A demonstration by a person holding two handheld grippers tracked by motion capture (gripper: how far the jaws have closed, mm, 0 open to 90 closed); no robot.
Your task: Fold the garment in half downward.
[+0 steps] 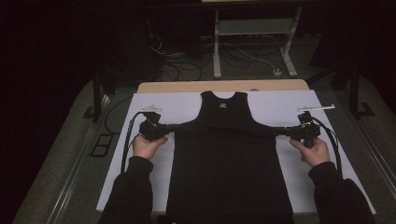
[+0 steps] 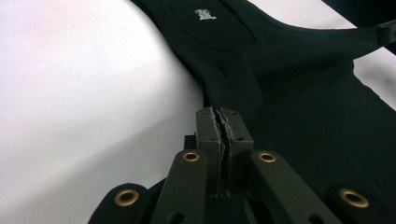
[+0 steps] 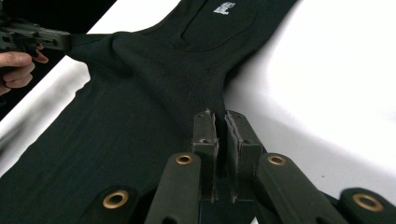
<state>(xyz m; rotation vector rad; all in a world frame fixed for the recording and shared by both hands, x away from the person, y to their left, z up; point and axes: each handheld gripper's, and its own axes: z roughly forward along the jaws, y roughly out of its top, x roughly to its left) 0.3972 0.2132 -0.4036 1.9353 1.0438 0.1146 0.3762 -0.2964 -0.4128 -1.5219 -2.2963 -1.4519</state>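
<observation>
On the white-covered tabletop (image 1: 299,177) a black tank top (image 1: 229,163) lies flat, its sides pinched and pulled outward by the left claw (image 1: 172,127) and right claw (image 1: 280,132).

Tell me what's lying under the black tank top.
The black tank top lies on a white sheet that shows all round it; a wooden table edge shows beyond. What lies beneath the fabric is covered.

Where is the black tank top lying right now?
In the high view the black tank top lies flat mid-table on the white sheet, neck away from the person, pinched below the armholes by the left gripper and right gripper.
</observation>
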